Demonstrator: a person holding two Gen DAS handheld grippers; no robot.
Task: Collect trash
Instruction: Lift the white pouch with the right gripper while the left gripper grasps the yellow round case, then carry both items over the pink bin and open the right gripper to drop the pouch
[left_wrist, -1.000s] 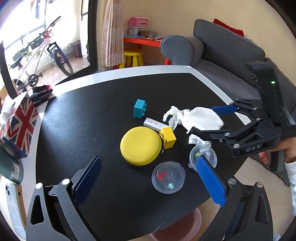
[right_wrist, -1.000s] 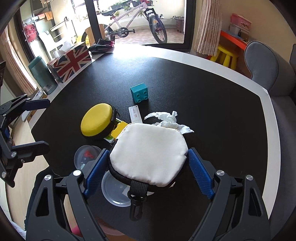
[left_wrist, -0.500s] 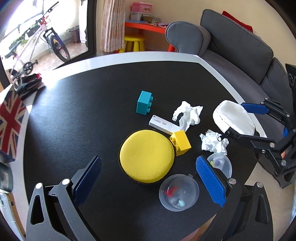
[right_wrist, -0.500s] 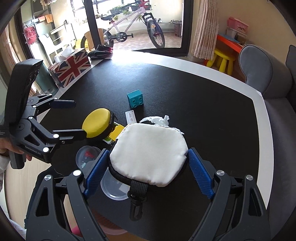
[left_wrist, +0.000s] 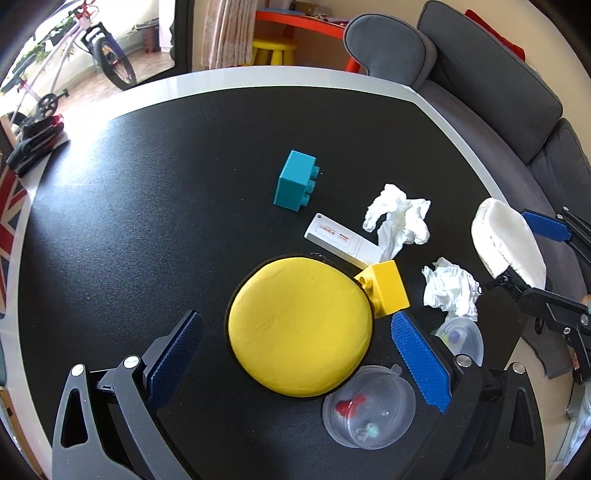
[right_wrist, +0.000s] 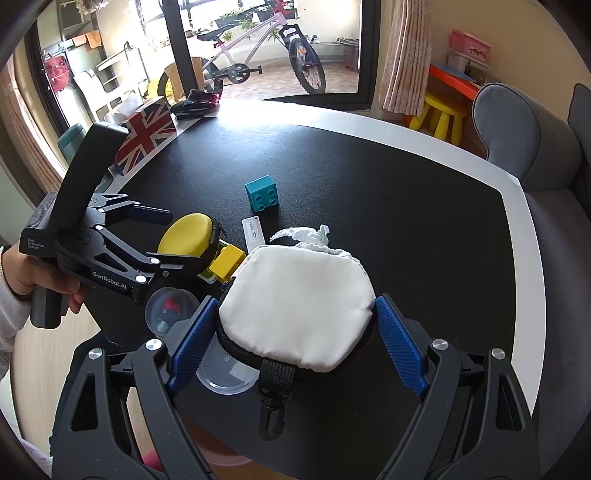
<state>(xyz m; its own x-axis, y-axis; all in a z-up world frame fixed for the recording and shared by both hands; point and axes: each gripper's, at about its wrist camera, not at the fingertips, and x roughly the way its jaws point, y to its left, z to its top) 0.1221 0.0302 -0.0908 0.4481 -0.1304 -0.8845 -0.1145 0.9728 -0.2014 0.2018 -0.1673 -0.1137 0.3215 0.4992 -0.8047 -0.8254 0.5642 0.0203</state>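
Right tool (right_wrist: 291, 341) grips the white pouch (right_wrist: 295, 302); left tool (left_wrist: 291, 354) gapes (around the yellow case (left_wrist: 299, 326)).

black left tool (right_wrist: 168, 238) marked "genrobot.ai", blue ribbed pads (right_wrist: 192, 341), silver screws, white sleeve (right_wrist: 11, 314)

The right gripper (right_wrist: 295, 332) points steeply down, its blue pads (right_wrist: 397, 341) pressed wide apart against the two sides of a white pouch (right_wrist: 295, 306) that it holds. The left gripper (left_wrist: 291, 350) also tilts downward with its jaws spread wide and nothing clamped between them. A hand (right_wrist: 33, 275) wraps its handle, a pale sleeve (right_wrist: 11, 314) at the wrist.
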